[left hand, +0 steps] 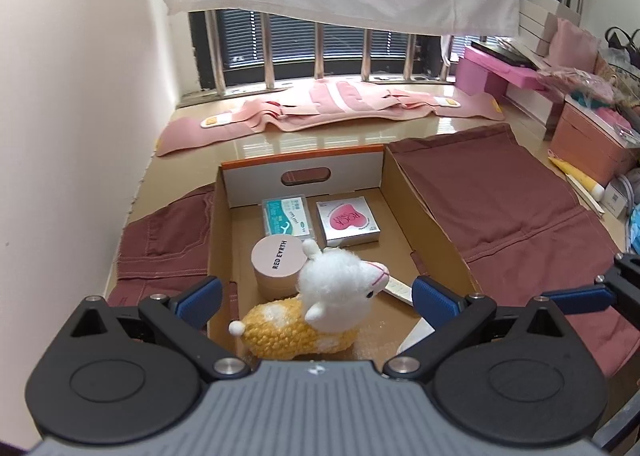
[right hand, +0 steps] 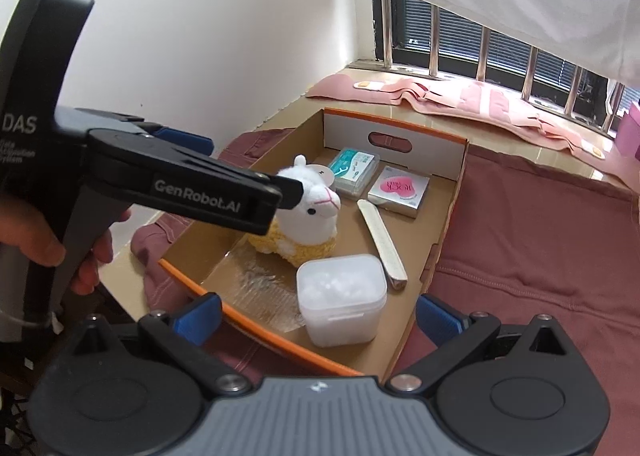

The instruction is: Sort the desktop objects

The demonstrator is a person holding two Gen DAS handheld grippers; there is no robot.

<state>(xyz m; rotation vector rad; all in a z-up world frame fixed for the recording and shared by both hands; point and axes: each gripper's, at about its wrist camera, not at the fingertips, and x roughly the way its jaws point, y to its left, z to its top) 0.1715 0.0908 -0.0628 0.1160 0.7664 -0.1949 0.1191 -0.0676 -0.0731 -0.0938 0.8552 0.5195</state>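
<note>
Hovering with jaws spread, left gripper (left hand: pixel 316 298) over plush alpaca (left hand: pixel 320 304) in cardboard box (left hand: pixel 304 171); only right gripper's (right hand: pixel 318 318) view, likewise spread, shows translucent tub (right hand: pixel 341 298).

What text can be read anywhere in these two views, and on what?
"RED EARTH": lid of the round pink tin.
"ROCK": pink heart on the silver box; the smaller print is unreadable.
"GenRobot.AI" and "DAS": left tongs body.
Teal-and-white packet: print too small to read.
</note>
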